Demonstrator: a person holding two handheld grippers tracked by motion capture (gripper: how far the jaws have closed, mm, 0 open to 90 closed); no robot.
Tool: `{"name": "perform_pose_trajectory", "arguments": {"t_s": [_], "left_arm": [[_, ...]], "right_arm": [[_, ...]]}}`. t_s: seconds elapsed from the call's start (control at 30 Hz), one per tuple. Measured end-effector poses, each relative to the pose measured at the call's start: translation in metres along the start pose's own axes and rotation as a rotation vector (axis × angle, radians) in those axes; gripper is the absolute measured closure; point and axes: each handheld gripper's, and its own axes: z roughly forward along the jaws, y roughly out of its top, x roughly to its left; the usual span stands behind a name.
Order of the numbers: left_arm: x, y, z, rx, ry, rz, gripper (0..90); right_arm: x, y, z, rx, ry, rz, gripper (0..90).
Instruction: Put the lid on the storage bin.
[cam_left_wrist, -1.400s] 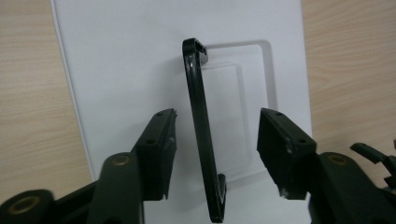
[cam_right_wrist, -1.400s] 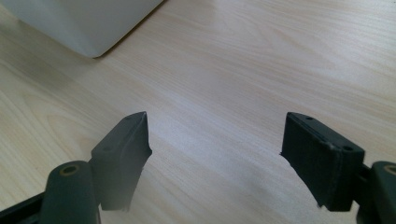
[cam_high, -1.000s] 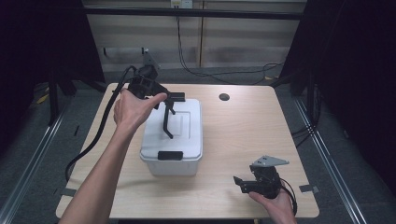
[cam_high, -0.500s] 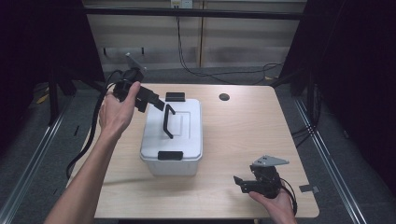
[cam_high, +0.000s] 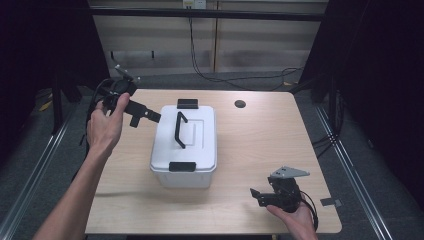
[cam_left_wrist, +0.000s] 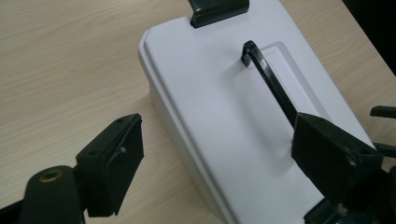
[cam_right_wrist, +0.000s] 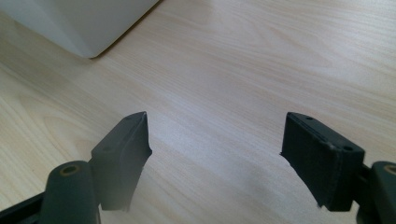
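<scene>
You've got loads of bare counter (cam_high: 260, 130) on the right half and along the near edge. One white box (cam_high: 184, 145) sits left of centre, with one black handle (cam_high: 179, 129) on its lid and two black latches, far and near. Your left tool (cam_high: 150, 115) hangs just off the box's far-left corner, jaws wide, just been opening, nothing between them. Your right tool (cam_high: 257, 195) rests near the near-right corner, jaws spread and empty, well apart from the box.

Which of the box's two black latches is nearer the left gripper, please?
The far latch, at the box's back end, beside the left gripper; the near latch faces the person.
</scene>
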Motion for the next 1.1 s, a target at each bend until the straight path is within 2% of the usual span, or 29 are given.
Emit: {"name": "perform_pose_trajectory", "arguments": {"t_s": [0.1, 0.17, 0.2, 0.33, 0.4, 0.5, 0.57, 0.7, 0.8, 0.87, 0.9, 0.97, 1.03, 1.1], "left_arm": [[0.006, -0.006, -0.002, -0.016, 0.008, -0.002, 20.1], [0.01, -0.011, -0.005, -0.048, 0.001, -0.029, 21.3], [0.012, -0.013, -0.006, -0.058, 0.001, -0.028, 21.4], [0.02, -0.027, -0.012, -0.107, 0.001, -0.037, 16.2], [0.025, -0.035, -0.014, -0.132, 0.001, -0.041, 16.3], [0.033, -0.046, -0.016, -0.147, -0.006, -0.034, 16.3], [0.037, -0.052, -0.019, -0.133, -0.005, -0.018, 16.3], [0.042, -0.065, -0.029, -0.165, 0.013, 0.009, 16.3], [0.047, -0.073, -0.032, -0.178, 0.009, 0.004, 16.2], [0.048, -0.079, -0.032, -0.174, 0.034, 0.01, 16.2], [0.049, -0.082, -0.031, -0.177, 0.033, 0.012, 16.2], [0.05, -0.088, -0.031, -0.203, 0.003, 0.01, 16.2], [0.051, -0.096, -0.032, -0.23, -0.031, 0.033, 16.2], [0.05, -0.103, -0.03, -0.221, -0.016, 0.024, 16.2]], "right_arm": [[0.0, 0.0, 0.0, 0.001, 0.0, 0.001, 22.8], [0.0, 0.0, 0.0, -0.001, 0.001, -0.001, 22.8], [0.0, 0.0, 0.0, -0.001, 0.002, 0.001, 22.8], [-0.001, 0.0, 0.0, -0.005, 0.004, 0.0, 22.8], [0.0, 0.0, 0.0, -0.002, 0.003, 0.002, 22.8], [0.0, 0.0, 0.0, 0.0, 0.002, 0.001, 22.8], [0.0, 0.0, 0.0, -0.002, 0.002, 0.001, 22.8], [-0.001, 0.0, 0.0, -0.001, 0.001, 0.003, 22.8], [-0.001, 0.0, 0.0, -0.003, -0.001, 0.003, 22.8], [-0.001, 0.0, 0.001, 0.0, -0.002, 0.004, 22.8], [-0.001, 0.0, 0.001, -0.001, -0.002, 0.004, 22.8], [-0.001, 0.0, 0.001, 0.003, -0.003, 0.006, 22.8], [-0.001, 0.0, 0.001, 0.001, -0.004, 0.011, 22.8], [-0.001, 0.0, 0.0, 0.002, -0.005, 0.01, 22.8]]}}
